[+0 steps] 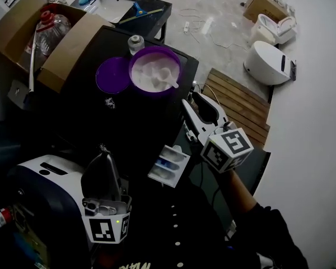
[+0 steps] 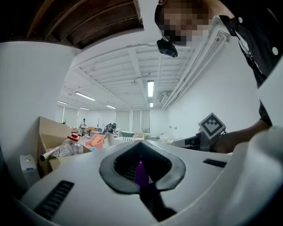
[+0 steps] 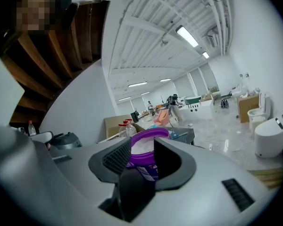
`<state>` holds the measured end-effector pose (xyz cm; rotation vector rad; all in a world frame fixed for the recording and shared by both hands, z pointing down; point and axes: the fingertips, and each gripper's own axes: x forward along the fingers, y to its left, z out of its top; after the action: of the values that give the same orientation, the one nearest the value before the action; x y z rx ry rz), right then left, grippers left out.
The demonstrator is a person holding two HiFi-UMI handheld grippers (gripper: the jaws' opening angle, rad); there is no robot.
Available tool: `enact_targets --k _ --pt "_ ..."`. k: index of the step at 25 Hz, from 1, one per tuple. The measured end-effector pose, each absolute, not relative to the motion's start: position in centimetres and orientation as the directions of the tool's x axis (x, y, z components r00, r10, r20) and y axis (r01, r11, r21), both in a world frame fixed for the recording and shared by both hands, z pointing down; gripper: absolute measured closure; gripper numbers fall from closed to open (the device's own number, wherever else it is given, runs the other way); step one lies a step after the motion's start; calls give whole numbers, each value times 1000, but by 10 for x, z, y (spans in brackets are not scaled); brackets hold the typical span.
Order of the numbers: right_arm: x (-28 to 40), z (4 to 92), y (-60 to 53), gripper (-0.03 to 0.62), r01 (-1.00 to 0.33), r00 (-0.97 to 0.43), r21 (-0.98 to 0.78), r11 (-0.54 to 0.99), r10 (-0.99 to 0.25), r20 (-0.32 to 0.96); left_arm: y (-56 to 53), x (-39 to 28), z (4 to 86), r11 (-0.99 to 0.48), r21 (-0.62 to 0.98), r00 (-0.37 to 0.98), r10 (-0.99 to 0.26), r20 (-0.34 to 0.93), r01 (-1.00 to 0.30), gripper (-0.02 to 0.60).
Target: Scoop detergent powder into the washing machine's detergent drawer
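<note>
Sitting on the dark table point(image 1: 129, 128), the purple tub point(image 1: 154, 92) of white powder point(image 1: 148, 70) is at about 12 o'clock in the head view, with its mouth facing up. Its purple lid point(image 1: 111, 74) lies flat, touching it at 9 o'clock. A white scoop point(image 1: 169, 82) rests in the powder, its handle reaching toward the rim at 4 o'clock.

The white drawer point(image 1: 157, 175), with blue compartments, lies near the middle of the view at 6 o'clock from the tub. Its long axis runs roughly from 7 to 1 o'clock and its open side faces up.

The right gripper point(image 1: 190, 97) is at 3 o'clock from the drawer and points toward 11 o'clock at the tub. Its jaws stand wide with nothing in them, and its own view frames the tub between them, well beyond the tips.

The left gripper point(image 1: 103, 151) is at 9 o'clock from the drawer and points toward 12 o'clock. Its jaws seem to meet at the tips, leaving only a thin slit, and they grip nothing.
</note>
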<state>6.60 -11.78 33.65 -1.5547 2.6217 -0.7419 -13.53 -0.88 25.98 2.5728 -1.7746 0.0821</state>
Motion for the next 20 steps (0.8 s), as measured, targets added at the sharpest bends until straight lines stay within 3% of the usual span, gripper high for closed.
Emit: enact_targets --k 11,20 --pt "50 387 -159 479 -696 -553 -668 265 -790 263 -23 -129 299 -325 0 320 -932 168 -946 566" --pt "48 393 -170 496 -602 -567 -776 190 -786 247 -26 -125 312 -312 11 308 -930 202 -950 566"
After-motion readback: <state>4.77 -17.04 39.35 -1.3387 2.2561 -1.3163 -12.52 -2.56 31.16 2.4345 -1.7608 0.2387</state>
